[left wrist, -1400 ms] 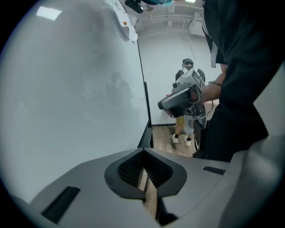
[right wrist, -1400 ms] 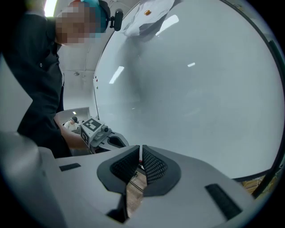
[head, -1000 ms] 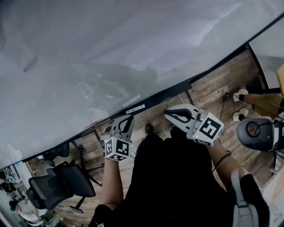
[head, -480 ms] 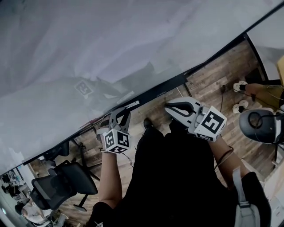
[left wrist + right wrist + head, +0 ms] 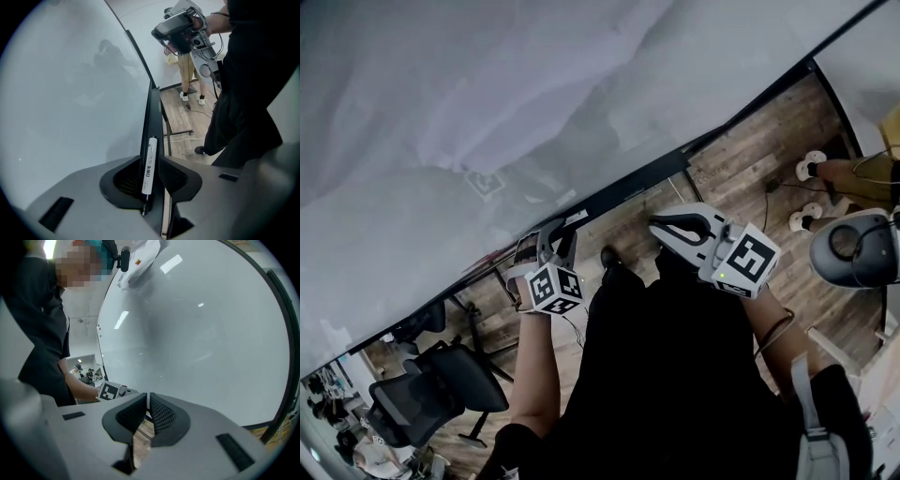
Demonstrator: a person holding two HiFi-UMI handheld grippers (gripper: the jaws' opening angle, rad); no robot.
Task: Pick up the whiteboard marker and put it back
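While the left gripper [image 5: 555,235] points down at the lower edge of the whiteboard [image 5: 70,93], its jaws stand spread wide, having just been opening, and the whiteboard marker [image 5: 149,164] lies in the gap between them. The marker rests lengthwise on the black ledge [image 5: 153,110] that runs along the board's bottom edge. Its white printed barrel reaches away from the gripper and its dark end points back into the throat of the jaws. Open space shows between the barrel and the left ribbed pad. On the right side the barrel sits close to the pad, though no squeeze shows there. In the left gripper view the marker's far end reaches just past the jaw tips, in line with the ledge.

The right gripper [image 5: 657,225] hangs well apart from the marker, out in front of the person's dark clothing [image 5: 675,375] and nearer the right end of the ledge. Its jaws are drawn together to a thin slit with nothing between them, and through that slit only the board and a strip of the wooden floor [image 5: 750,169] appear.

Below the ledge in the head view, a black office chair [image 5: 422,403] stands on the floor near the lower left corner. Another person's legs in white shoes [image 5: 190,96] stand beyond the far end of the board.
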